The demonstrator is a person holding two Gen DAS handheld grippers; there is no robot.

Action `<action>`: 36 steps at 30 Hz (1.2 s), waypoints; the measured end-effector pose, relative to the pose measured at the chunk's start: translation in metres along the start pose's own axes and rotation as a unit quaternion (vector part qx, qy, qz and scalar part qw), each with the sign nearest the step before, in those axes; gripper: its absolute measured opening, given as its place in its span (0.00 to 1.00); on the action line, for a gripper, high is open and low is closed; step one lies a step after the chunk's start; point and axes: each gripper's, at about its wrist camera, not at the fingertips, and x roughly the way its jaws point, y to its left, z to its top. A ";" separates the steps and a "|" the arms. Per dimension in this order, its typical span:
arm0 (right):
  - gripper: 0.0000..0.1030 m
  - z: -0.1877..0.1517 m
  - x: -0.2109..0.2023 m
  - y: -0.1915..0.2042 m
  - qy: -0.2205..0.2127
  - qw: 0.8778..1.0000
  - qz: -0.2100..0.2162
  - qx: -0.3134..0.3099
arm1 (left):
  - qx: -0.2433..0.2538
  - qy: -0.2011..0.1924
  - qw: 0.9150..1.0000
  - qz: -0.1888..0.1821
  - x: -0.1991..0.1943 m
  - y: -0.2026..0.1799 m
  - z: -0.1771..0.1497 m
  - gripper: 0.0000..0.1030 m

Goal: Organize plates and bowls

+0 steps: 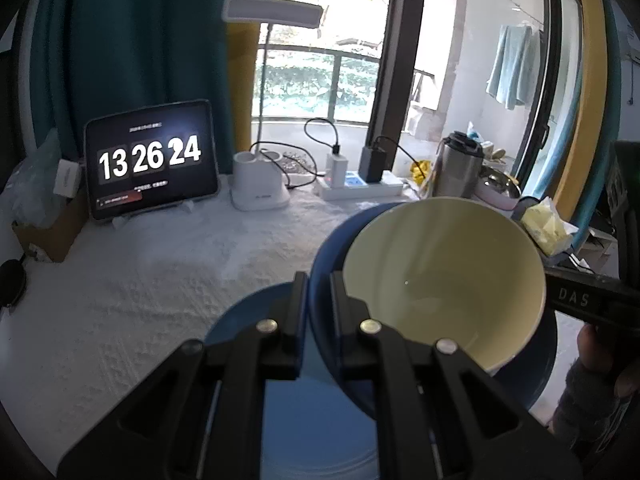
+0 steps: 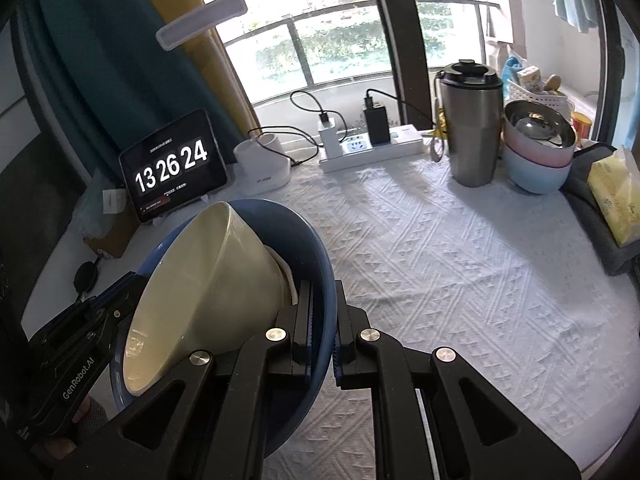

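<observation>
Black fingers of the left gripper pinch the near rim of a blue bowl, and the right gripper clamps the same bowl's rim from the opposite side, so the bowl hangs tilted between the two above the table. Inside it a cream bowl lies tipped on its side, its mouth turned towards the left gripper. Below, in the left wrist view, a blue plate shows under the fingers. Beyond spreads a white textured tablecloth. At its far edge stand a tablet showing a clock, a white lamp base, a power strip, a steel tumbler, and a stack of pink and pale blue bowls.
</observation>
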 end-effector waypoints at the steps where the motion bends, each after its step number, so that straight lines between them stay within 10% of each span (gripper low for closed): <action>1: 0.10 0.000 0.002 0.002 0.001 1.000 0.001 -0.001 | -0.002 0.000 1.000 0.001 0.000 0.003 -0.001 0.08; 36: 0.10 -0.013 0.053 0.040 0.051 0.998 0.032 -0.002 | -0.030 0.029 0.999 0.036 0.011 0.051 -0.020 0.08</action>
